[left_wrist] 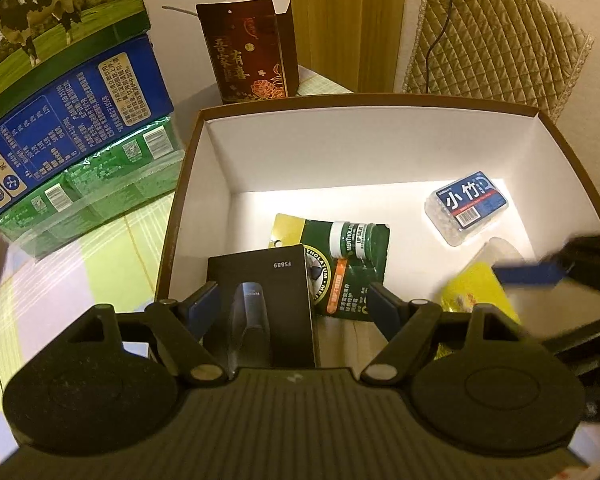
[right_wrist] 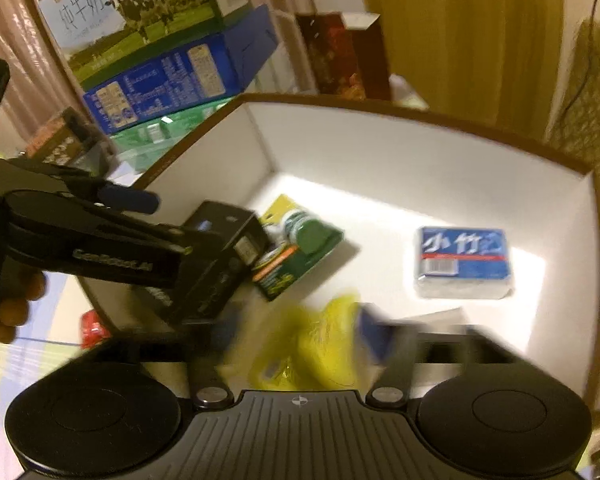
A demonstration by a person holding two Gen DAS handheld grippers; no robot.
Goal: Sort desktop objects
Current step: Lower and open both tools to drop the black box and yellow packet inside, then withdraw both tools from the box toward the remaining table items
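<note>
White-lined brown box (left_wrist: 188, 184) holds a black carton (left_wrist: 268, 304), yellow packet (left_wrist: 476, 284).

- Black box (left_wrist: 266, 292), lying in the white carton: "FS889", upside down.
- Green lip balm card (left_wrist: 348, 264): "MENTHOLATUM" and "LIP BALM" on the little tube; part of the brand name repeated round a ring below it.
- Clear tub with blue label (left_wrist: 468, 204): "小竹" in white, barcode underneath.
- Dark red gift bag (left_wrist: 246, 56): gold "吾家有喜".
- Cow-picture milk carton (right_wrist: 140, 12): "纯牛奶".
- Black gripper arm (right_wrist: 112, 258): "GenRobot.AI", blurred.
</note>
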